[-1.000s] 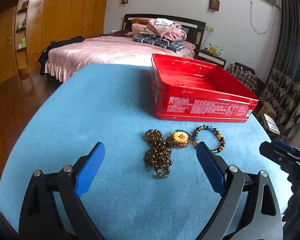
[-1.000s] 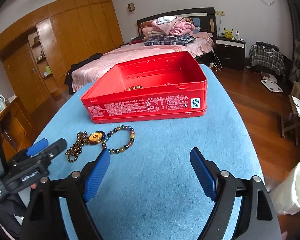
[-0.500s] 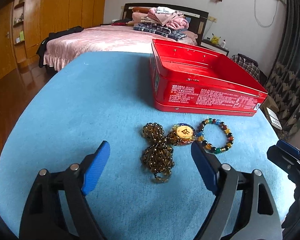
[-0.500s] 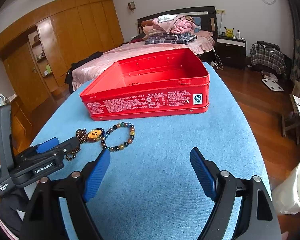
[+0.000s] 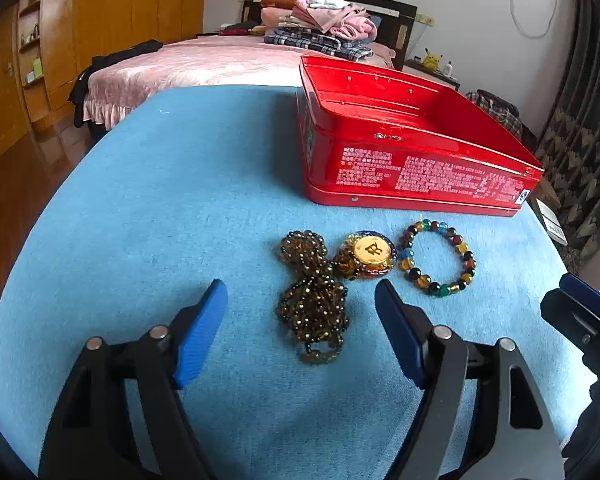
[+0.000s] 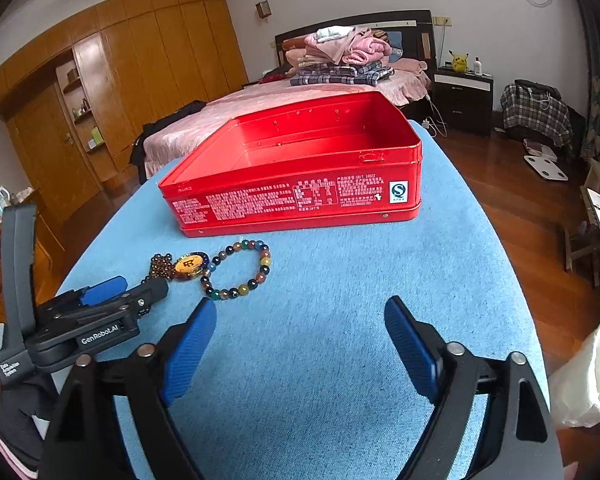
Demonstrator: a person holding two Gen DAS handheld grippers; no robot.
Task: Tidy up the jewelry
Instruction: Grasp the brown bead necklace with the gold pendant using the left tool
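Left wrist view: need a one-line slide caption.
Left gripper closing around a heap of brown bead necklace with gold pendant on blue cloth, beside bead bracelet and open red tin.

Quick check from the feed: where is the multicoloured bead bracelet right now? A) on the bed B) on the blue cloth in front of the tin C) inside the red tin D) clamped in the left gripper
B: the multicoloured bead bracelet lies on the blue cloth in front of the red tin, beside the gold pendant, untouched by either gripper.
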